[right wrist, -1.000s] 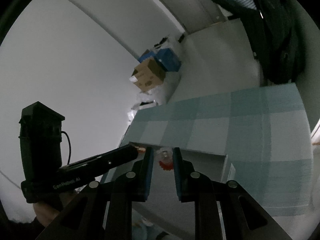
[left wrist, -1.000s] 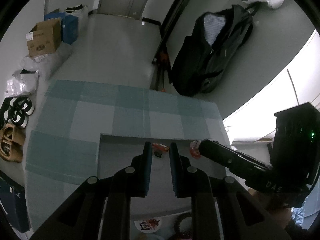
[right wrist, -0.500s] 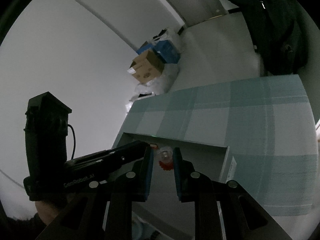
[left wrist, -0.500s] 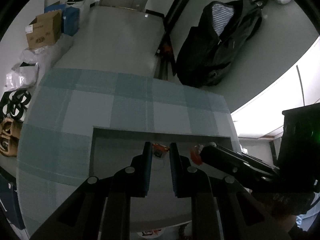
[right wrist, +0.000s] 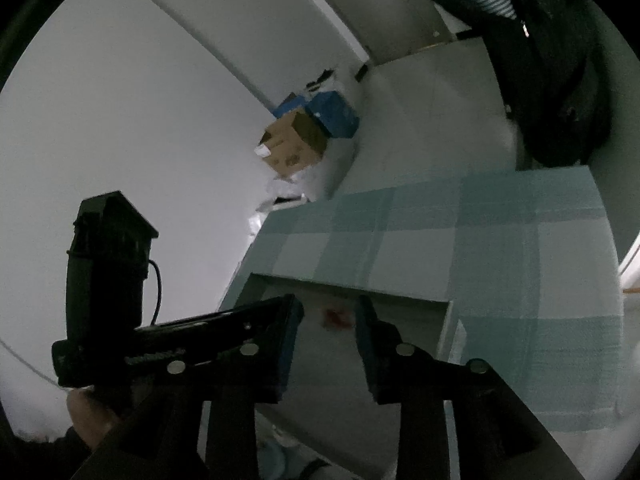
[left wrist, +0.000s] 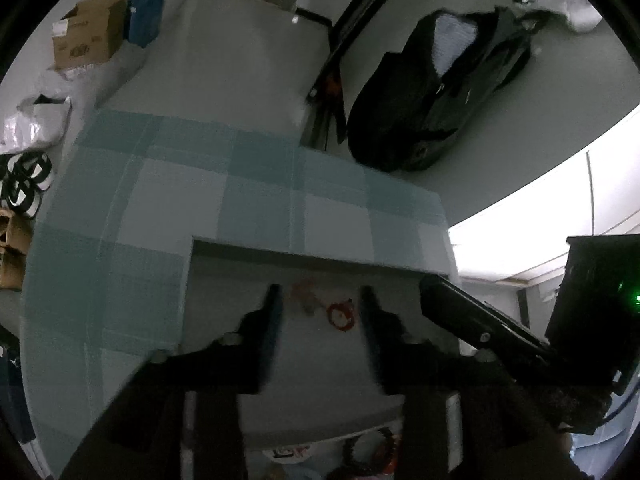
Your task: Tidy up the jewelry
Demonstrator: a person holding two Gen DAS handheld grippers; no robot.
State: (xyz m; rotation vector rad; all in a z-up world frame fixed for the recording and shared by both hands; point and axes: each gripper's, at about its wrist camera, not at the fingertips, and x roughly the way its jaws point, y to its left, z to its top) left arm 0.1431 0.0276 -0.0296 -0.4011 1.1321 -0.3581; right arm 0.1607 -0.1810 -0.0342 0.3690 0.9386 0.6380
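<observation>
The shallow grey tray [left wrist: 256, 254] sits on a blue-and-white checked cloth [left wrist: 132, 208], and everything here is placed against that tray. The left gripper [left wrist: 320, 300] hangs over the tray's inside, its two fingers spread wide with nothing between them. On the tray floor in that gap lies a small red ring-shaped jewelry piece [left wrist: 340, 316], close to the far wall of the tray; just beside it, toward the tray's left, a fainter reddish piece [left wrist: 303, 294] is too blurred to identify. The right gripper [right wrist: 328, 312] also hovers over the tray's inside, fingers parted and holding nothing, with a blurred red spot on the tray floor between them. In the left wrist view the right gripper's body reaches in over the tray's right end; in the right wrist view the left gripper's body reaches in over the tray's left end. Beyond the tray's far side, past the cloth, a black bag [left wrist: 432, 96] lies on the floor, and a cardboard box [left wrist: 90, 32] stands far off to the tray's left
</observation>
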